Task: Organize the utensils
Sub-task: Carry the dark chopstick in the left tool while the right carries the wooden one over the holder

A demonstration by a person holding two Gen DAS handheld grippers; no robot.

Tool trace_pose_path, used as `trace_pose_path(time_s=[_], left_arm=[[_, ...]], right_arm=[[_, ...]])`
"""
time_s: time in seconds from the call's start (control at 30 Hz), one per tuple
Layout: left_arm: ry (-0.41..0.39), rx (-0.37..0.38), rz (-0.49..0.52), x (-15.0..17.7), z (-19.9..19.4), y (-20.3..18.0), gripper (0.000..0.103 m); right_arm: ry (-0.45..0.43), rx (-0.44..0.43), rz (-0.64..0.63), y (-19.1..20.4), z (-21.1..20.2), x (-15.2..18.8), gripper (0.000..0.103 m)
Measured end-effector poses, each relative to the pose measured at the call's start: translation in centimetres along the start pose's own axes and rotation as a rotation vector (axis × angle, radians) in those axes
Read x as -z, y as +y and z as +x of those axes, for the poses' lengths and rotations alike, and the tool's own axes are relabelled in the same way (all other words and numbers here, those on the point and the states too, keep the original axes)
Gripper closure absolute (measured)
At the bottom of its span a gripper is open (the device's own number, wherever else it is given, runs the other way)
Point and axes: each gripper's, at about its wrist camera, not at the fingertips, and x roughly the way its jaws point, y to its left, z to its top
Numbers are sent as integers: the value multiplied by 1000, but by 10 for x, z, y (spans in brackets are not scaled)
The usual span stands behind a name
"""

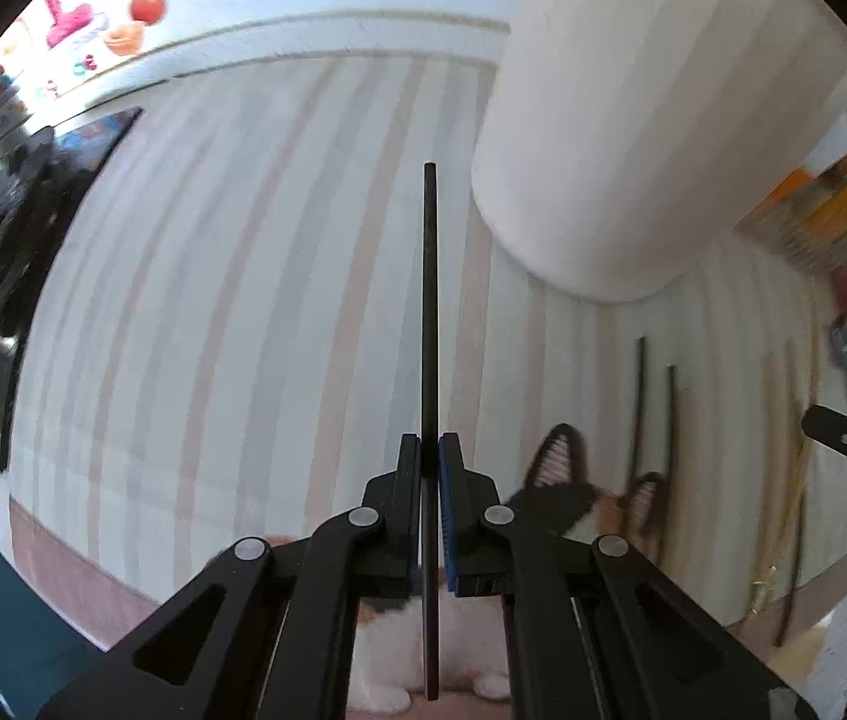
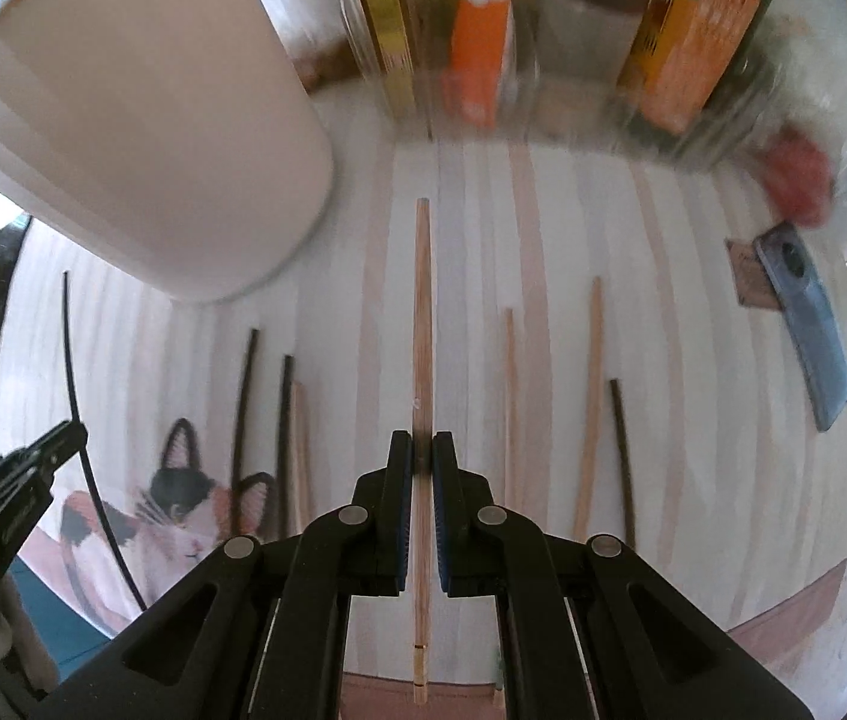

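left fingers: closed on a black chopstick (image 1: 430, 300). The pads (image 1: 446, 480) clamp it partway along and the stick runs straight out past the tips. Left gripper (image 1: 429, 450) points down at the surface.
right fingers: closed on a light wooden chopstick (image 2: 422, 312). Same grip, pads (image 2: 439, 480) on the shaft, with its near end sticking out behind them. Right gripper (image 2: 422, 450) also points down.
loose chopsticks: right wrist view shows the rest lying flat on the striped cloth (image 2: 693, 420). Two dark ones (image 2: 246, 396) and a wooden one are left of the held stick. Two wooden ones (image 2: 591, 390) and one dark one (image 2: 621, 450) are to its right.
white container (image 2: 153, 138): stands far left on the cloth, well apart from both held sticks.
cloth print: cat picture (image 2: 183, 504) at the near left.
background: blurred boxes and jars (image 2: 693, 42) along the far edge. A phone (image 2: 807, 324) lies at far right.
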Motion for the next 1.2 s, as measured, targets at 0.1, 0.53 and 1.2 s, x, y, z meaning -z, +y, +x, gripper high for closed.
trace_pose_path(time_s=[0.1, 0.53, 1.2], left_arm=[[-70, 27, -44, -6, -38, 8, 100], [-505, 173, -103, -116, -193, 12, 100], [-613, 114, -99, -274, -182, -31, 100]], right_arm=[[-52, -26, -4, 0, -22, 1, 96], [-412, -221, 16, 10, -166, -38, 96], [-753, -225, 116, 60, -216, -192, 96]])
